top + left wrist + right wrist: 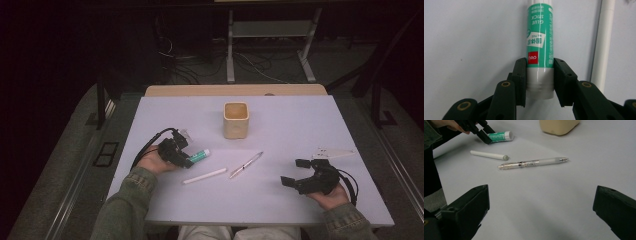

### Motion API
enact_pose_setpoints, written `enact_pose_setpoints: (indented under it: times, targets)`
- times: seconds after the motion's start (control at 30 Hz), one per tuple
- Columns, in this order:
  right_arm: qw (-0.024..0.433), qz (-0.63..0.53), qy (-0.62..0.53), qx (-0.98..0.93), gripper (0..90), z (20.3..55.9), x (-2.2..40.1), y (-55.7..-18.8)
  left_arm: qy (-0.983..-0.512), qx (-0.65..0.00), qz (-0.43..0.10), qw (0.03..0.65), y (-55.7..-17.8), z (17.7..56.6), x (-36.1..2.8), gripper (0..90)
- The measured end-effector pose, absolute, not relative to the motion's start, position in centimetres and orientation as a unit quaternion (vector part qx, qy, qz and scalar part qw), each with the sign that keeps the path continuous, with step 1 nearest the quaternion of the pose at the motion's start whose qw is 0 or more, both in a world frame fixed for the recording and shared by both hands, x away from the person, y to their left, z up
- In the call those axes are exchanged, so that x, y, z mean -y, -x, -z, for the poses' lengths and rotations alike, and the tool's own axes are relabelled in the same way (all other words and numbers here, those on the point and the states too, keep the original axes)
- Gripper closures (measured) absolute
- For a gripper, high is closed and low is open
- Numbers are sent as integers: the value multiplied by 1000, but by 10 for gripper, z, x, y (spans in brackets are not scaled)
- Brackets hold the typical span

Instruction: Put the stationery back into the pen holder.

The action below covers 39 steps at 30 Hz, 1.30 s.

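One glue stick (540, 50) in left tool (540, 82); one pen (533, 163); one cup (235, 120).

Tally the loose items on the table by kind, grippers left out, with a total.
Glue stick: 1, green and white, clamped at its base by the left gripper
White stick: 1
Clear pen: 1
Beige cup: 1
Flat white piece: 1, beyond the right gripper
Total: 5

the left gripper (186, 159) clamps a green glue stick (199, 156) on the table (300, 125); the right gripper (295, 172) rests wide apart.
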State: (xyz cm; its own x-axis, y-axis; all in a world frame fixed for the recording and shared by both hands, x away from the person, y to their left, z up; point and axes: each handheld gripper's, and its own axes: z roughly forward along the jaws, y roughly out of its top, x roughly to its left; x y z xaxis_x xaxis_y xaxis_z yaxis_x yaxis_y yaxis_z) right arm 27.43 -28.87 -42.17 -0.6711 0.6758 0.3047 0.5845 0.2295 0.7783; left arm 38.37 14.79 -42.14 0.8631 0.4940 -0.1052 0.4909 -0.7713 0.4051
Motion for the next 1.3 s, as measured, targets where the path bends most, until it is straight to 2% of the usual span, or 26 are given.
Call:
enact_pose_setpoints:
  times: [0.33, 1.3]
  targets:
    - [44, -470, -403, -784, 4, 421, 288, -274, -942, -250, -18, 224, -382, 409, -147, 642]
    - [17, -455, -393, -799, 4, 406, 291, -288, -945, -154, -82, 277, -350, 356, -109, 641]
